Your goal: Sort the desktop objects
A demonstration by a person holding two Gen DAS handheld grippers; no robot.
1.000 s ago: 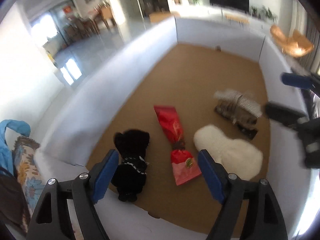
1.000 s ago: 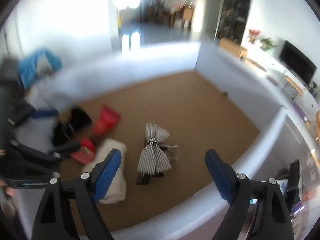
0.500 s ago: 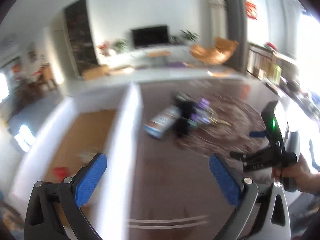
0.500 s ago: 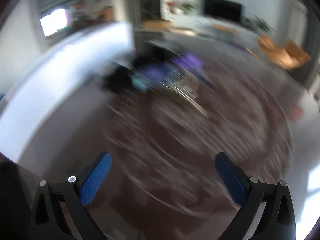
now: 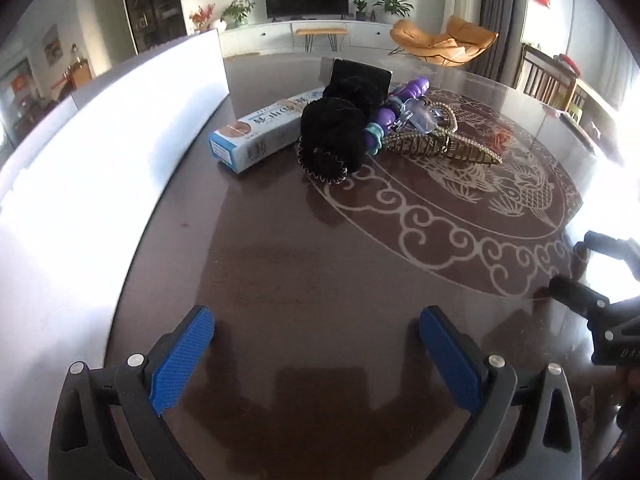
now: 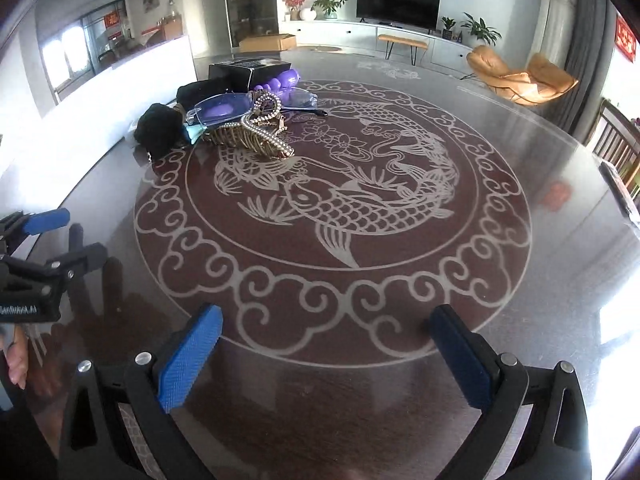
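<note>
Left wrist view: both tongs, left tongs and right tongs, gape empty; the pile at the tabletop far edge looks unsorted.

dark brown table – pale carp-and-swirl pattern; black scrunchie; purple beads; blue claw pads.

Dark glossy table carries a carton, scrunchie, and glasses.

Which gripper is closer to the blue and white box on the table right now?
Left. The left gripper points up the table's left side toward the box; the right gripper sits further right, facing the fish pattern.
</note>
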